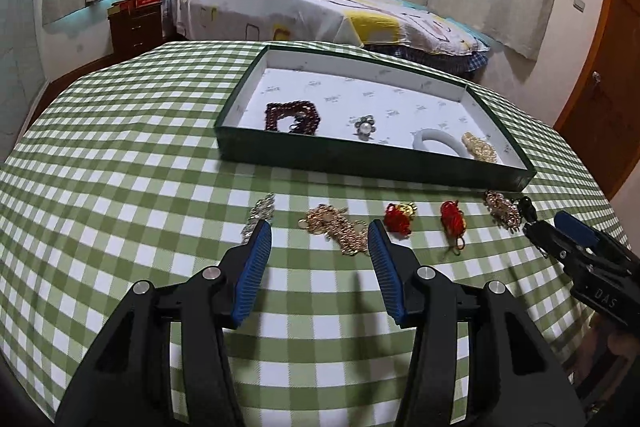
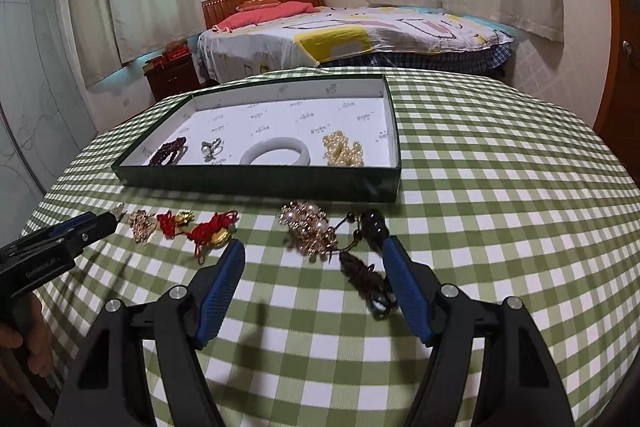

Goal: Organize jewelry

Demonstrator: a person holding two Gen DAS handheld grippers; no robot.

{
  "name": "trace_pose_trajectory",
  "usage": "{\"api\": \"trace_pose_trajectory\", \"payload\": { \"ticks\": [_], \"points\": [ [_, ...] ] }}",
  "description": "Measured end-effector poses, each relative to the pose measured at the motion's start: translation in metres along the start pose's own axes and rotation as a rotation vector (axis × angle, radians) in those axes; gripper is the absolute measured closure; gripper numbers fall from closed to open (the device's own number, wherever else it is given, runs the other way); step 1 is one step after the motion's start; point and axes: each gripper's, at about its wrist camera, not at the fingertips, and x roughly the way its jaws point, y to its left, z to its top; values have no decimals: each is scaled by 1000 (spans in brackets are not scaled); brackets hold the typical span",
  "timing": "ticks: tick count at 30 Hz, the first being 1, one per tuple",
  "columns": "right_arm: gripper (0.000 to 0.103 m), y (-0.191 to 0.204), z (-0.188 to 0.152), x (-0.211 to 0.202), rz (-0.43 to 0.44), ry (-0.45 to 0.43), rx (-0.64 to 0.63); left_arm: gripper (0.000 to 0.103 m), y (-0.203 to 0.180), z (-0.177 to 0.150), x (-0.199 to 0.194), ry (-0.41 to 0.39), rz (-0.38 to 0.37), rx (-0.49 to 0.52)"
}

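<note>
The green checked table (image 1: 120,155) is the biggest thing; on it sits one flat green box (image 1: 360,163) with a white floor; the job looks less than half done, since four pieces lie in the box and six wait outside it.

In the box, from the right wrist view, there is one white bangle (image 2: 276,151), one pile of pearl beads (image 2: 343,149), one dark red bead bracelet (image 2: 168,151) and one small pearl brooch (image 2: 211,148); they lie apart from each other, near the front wall.

On the table, just in front of the box, a row waits: one gold chain pile (image 1: 338,229), one pearl and gold cluster (image 2: 310,227), one dark bead string with a tassel (image 2: 366,267), two red knots with gold charms (image 1: 398,219) (image 1: 452,223), and one little silver piece (image 1: 262,213) at the left end.

The left gripper (image 1: 320,247) is wide open and holds nothing; the gold chain pile lies just past its tips; the right gripper (image 2: 314,269) is wide open too and holds nothing; the dark bead string lies between its fingers, near the right one; whether it touches cannot be told.
</note>
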Motion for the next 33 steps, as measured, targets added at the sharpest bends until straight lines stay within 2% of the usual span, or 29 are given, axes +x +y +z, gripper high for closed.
{"api": "trace_pose_trajectory", "payload": {
  "ticks": [11, 13, 17, 33],
  "points": [
    [34, 0, -4, 2, -1, 4, 1, 57, 21, 6, 8, 16, 51, -26],
    [34, -2, -4, 4, -2, 7, 4, 67, 25, 9, 13, 32, 51, -26],
    [34, -2, -3, 8, 0, 16, 4, 74, 30, 13, 25, 77, 36, -38],
    [34, -4, -3, 14, 5, 35, 14, 75, 33, 24, 37, 115, 31, -57]
  ]
}}
